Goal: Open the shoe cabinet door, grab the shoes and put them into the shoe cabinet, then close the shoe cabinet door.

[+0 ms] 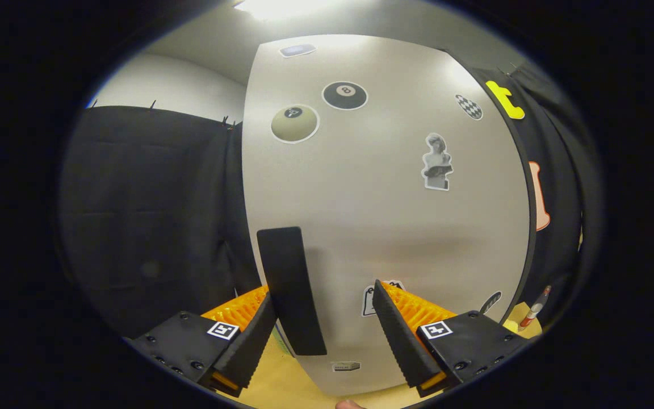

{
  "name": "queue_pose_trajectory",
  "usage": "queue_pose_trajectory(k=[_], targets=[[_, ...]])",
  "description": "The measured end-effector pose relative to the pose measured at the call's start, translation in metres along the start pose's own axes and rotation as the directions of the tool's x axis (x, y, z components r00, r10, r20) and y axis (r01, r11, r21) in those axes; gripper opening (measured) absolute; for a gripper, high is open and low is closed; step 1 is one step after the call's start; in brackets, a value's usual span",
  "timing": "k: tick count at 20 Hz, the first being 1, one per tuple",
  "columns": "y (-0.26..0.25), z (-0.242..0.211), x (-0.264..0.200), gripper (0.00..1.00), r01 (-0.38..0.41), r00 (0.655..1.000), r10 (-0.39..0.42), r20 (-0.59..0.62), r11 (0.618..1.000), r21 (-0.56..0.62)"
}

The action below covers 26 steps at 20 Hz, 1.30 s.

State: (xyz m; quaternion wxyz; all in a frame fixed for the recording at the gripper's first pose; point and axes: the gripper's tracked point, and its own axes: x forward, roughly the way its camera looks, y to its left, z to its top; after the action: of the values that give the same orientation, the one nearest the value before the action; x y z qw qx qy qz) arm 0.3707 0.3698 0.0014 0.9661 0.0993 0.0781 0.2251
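A white shoe cabinet door with several stickers stands right in front of me. It carries a black upright handle along its left edge. My gripper is open, and the handle sits between the fingers, close against the left finger. The right finger stands apart from the handle, in front of the door's lower part. Whether the door is shut flat or slightly ajar is not clear from here. No shoes are in sight.
Black booth cloth hangs to the left of the cabinet and to its right. A light wooden floor shows below the fingers. A small bottle-like object stands at the lower right beside the cabinet.
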Motion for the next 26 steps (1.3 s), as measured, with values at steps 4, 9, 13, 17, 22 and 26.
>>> queue_pose_trajectory(k=[4, 9, 13, 17, 22, 26], targets=[[-0.013, 0.013, -0.049, 1.00, 0.001, 1.000, 0.000, 0.023, 0.999, -0.047], [-0.063, 0.035, -0.130, 0.99, 0.078, 0.994, -0.069, 0.081, 0.990, -0.116], [-0.100, 0.041, -0.192, 0.99, 0.129, 0.988, -0.118, 0.098, 0.984, -0.125], [-0.135, 0.037, -0.245, 0.99, 0.168, 0.983, -0.157, 0.095, 0.978, -0.124], [-0.158, 0.023, -0.301, 0.99, 0.199, 0.977, -0.188, 0.100, 0.972, -0.124], [-0.159, 0.008, -0.330, 0.99, 0.229, 0.971, -0.221, 0.093, 0.969, -0.089]])
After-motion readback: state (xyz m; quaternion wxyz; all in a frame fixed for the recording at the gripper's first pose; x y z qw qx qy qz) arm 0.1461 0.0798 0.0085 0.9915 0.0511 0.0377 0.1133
